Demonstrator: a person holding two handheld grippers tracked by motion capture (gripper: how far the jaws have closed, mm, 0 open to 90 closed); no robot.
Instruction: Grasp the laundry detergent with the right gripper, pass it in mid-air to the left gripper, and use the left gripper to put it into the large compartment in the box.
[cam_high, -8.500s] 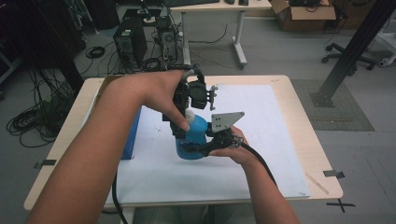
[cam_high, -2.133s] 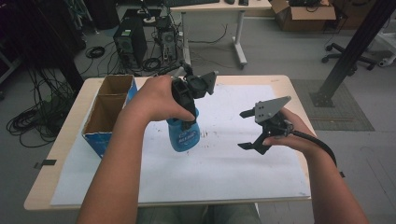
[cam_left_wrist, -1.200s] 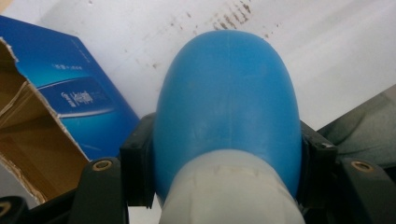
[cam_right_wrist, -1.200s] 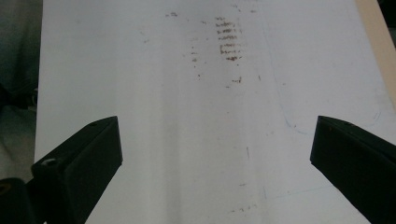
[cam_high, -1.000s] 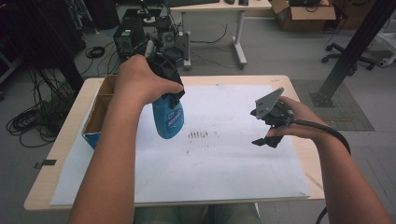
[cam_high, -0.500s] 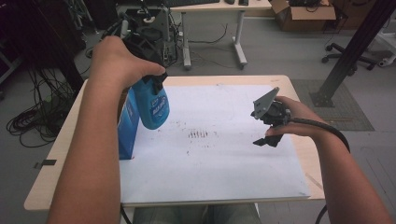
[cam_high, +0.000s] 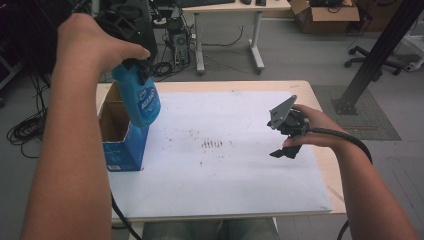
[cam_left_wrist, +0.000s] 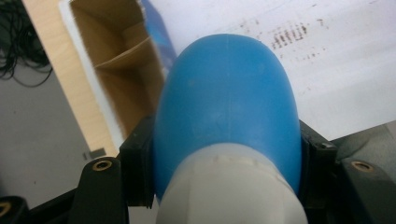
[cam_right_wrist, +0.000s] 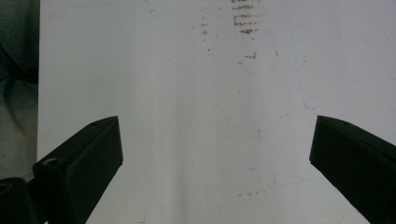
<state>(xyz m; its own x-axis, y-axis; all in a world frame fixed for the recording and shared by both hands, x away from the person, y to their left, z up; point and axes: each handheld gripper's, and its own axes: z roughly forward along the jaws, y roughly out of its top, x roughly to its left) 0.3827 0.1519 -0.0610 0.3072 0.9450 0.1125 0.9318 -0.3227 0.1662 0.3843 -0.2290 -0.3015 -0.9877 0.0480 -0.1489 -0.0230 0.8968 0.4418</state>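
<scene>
One blue bottle hung in the air above one open blue box at the table's left edge, clamped between the jaws of the left gripper; the left gripper view revealed the box's cardboard divider; the right gripper hovered over the one white sheet, its jaws wide apart and holding nothing.

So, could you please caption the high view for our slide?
Left tool lifts blue bottle above open blue box; right tool waits open.
</scene>
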